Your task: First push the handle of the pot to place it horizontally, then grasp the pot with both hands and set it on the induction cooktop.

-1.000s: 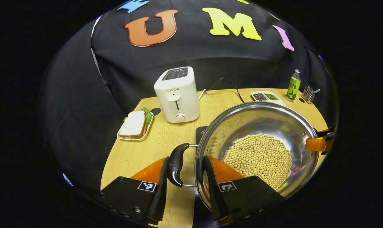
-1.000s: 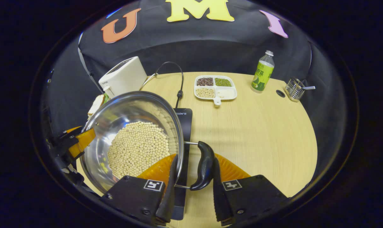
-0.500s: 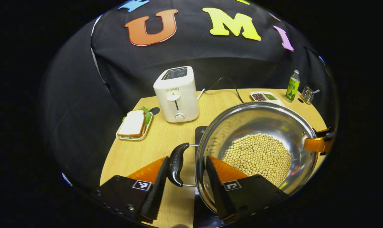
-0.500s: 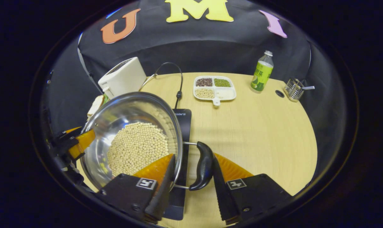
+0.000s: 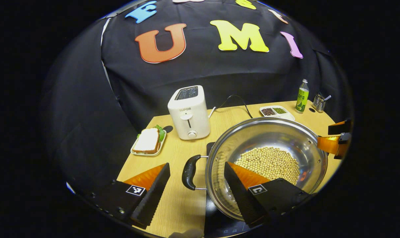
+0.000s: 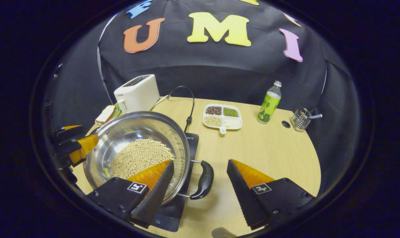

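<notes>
A steel pot point(image 5: 269, 132) holding soybeans point(image 5: 269, 163) rests on the black induction cooktop point(image 5: 210, 147). Its black left handle point(image 5: 189, 167) lies level. My left gripper point(image 5: 196, 167) hovers open above that handle, fingers wide apart and off it. In the right gripper view the pot point(image 6: 133, 129) sits on the cooktop point(image 6: 183, 198), and its right handle point(image 6: 203, 180) lies level too. My right gripper point(image 6: 200, 164) is open over that handle without touching. Each view also shows the other gripper at the pot's far side, the right one point(image 5: 333, 143) and the left one point(image 6: 74, 145).
On the wooden table point(image 6: 269, 155) stand a white toaster point(image 5: 188, 112), a sandwich on a plate point(image 5: 148, 142), a divided dish of beans point(image 6: 223, 116), a green bottle point(image 6: 268, 102) and a wire holder point(image 6: 300, 118). A black cable point(image 6: 188, 105) runs to the cooktop.
Both grippers have opened wide, let go of the pot's handles, and drawn back and up. The pot stays put on the cooktop.
</notes>
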